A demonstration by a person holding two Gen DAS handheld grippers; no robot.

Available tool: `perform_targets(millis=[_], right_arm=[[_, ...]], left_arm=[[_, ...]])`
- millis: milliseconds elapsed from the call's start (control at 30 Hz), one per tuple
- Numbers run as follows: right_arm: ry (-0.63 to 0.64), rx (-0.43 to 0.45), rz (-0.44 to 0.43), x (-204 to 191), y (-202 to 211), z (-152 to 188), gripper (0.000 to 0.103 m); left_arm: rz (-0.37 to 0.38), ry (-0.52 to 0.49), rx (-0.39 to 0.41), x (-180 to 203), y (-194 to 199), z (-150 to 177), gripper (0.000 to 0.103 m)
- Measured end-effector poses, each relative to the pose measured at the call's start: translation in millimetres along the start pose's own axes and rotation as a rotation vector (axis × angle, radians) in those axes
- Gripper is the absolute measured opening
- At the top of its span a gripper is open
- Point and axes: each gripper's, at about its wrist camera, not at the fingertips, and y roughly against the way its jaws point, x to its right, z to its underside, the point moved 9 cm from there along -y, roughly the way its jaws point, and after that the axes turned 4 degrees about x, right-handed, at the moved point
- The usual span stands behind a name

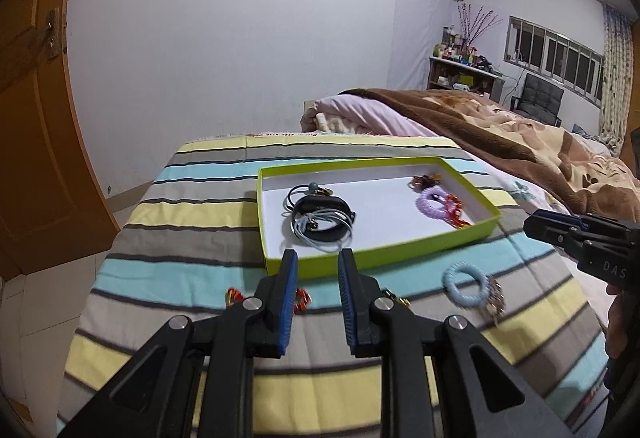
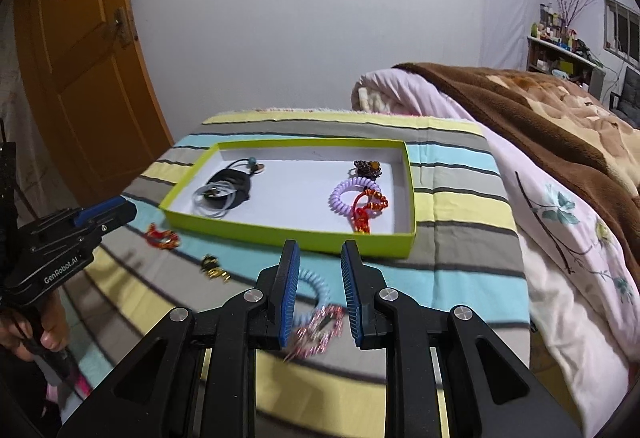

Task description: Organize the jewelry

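Observation:
A lime-green box lid tray (image 1: pixel 280 265) (image 2: pixel 248 229) lies on the striped cloth. Inside it are a black band with pale cords (image 1: pixel 320 220) (image 2: pixel 224 189), a purple coil tie (image 1: pixel 434 203) (image 2: pixel 352 193), a red beaded piece (image 2: pixel 370 207) and a dark beaded piece (image 2: pixel 366 167). On the cloth in front lie a blue coil tie with a pink charm (image 1: pixel 468 288) (image 2: pixel 320 302), a red bead bracelet (image 2: pixel 162 236) (image 1: pixel 300 300) and a black-gold piece (image 2: pixel 214 266). My left gripper (image 1: pixel 318 262) is open above the tray's near edge. My right gripper (image 2: pixel 320 254) is open, over the blue coil tie.
The striped cloth (image 1: pixel 180 205) covers a small table beside a bed with a pink quilt (image 2: pixel 560 238) and a brown blanket (image 1: pixel 500 125). An orange door (image 2: pixel 80 57) stands at the left. A shelf with bottles (image 1: pixel 460 65) and a window are far right.

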Motion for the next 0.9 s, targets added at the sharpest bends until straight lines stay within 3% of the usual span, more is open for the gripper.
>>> perform_targets(millis=[433,900], right_arm=[[-0.013,0.047,-0.010,-15.7,60.4,31.3,0.022],[-0.033,0.033,-0.001,-12.6,81.1,54.6,0.022]], left_arm=[[0.010,0.005,0.031,15.1,59.9,31.0,0.022],[0.014,0.029,0.021,15.4,82.8,52.1,0.021]])
